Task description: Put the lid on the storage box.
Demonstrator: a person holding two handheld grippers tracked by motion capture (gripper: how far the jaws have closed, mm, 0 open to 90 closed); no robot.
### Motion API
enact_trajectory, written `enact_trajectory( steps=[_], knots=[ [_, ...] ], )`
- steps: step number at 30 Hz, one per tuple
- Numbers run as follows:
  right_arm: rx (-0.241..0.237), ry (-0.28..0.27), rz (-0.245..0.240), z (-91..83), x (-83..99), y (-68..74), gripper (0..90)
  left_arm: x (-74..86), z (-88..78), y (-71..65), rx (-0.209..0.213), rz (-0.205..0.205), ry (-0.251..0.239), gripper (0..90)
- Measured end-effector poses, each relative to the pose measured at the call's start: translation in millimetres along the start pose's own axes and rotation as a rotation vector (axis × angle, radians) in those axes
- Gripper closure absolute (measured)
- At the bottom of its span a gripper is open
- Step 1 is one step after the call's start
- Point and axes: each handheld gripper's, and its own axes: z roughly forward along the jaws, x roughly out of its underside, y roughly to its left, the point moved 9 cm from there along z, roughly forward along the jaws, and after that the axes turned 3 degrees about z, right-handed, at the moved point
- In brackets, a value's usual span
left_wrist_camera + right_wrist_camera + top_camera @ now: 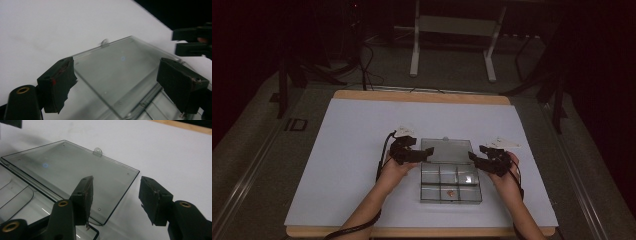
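A clear plastic compartment box [451,186] lies on the white mat, its lid [447,149] swung open and lying flat behind it. A small reddish item [450,192] sits in one front compartment. My left gripper [424,154] is at the lid's left edge, open, and its jaws straddle the lid [117,67] without pressing on it. My right gripper [473,157] is at the lid's right edge, also open, with the lid's near corner [110,202] between its jaws [116,200]. The lid's small tab [98,151] points away from the box. The right gripper [192,41] appears far off in the left gripper view.
The white mat [352,165] covers a wooden table whose edge [422,96] shows at the back. Small paper slips lie behind the left gripper [404,130] and the right gripper [506,142]. A white stand [452,30] rises beyond the table in the dark.
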Motion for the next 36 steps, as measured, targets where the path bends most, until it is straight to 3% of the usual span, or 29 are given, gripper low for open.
enact_trajectory(
  steps=[2, 4, 8, 11, 15, 19, 23, 26, 30, 36],
  knots=[
    [-0.011, -0.001, 0.012, 2.1, -0.6, -0.9, 45.0, 3.2, 3.5, 3.5, -0.009, -0.044, 0.04, 21.5],
    [-0.013, 0.017, 0.018, 5.4, 0.2, -1.8, 45.0, 7.2, 7.7, 6.4, -0.008, -0.077, 0.079, 21.5],
    [-0.015, 0.045, 0.037, 12.1, 1.7, -4.0, 45.1, 12.7, 13.4, 13.0, -0.022, -0.141, 0.118, 26.0],
    [-0.029, 0.063, 0.073, 16.1, 2.5, -5.9, 45.2, 14.3, 17.0, 14.9, 0.004, -0.193, 0.132, 31.1],
    [-0.04, 0.087, 0.119, 20.9, 5.0, -9.0, 45.1, 17.1, 21.9, 15.8, 0.021, -0.218, 0.154, 32.3],
    [-0.056, 0.109, 0.177, 24.1, 8.6, -12.0, 45.2, 21.8, 26.1, 12.6, 0.075, -0.272, 0.176, 33.4],
    [-0.065, 0.123, 0.21, 25.3, 10.3, -13.1, 45.6, 24.2, 28.7, 10.2, 0.098, -0.286, 0.186, 37.4],
    [-0.072, 0.128, 0.225, 25.6, 10.4, -13.4, 45.7, 27.1, 30.4, 7.8, 0.146, -0.319, 0.203, 42.9],
    [-0.084, 0.135, 0.243, 26.2, 10.9, -13.5, 45.8, 26.9, 30.2, 7.4, 0.159, -0.327, 0.202, 44.7],
    [-0.09, 0.116, 0.261, 24.3, 8.0, -13.5, 46.7, 20.1, 25.3, 3.7, 0.111, -0.254, 0.158, 49.6]
  ],
)
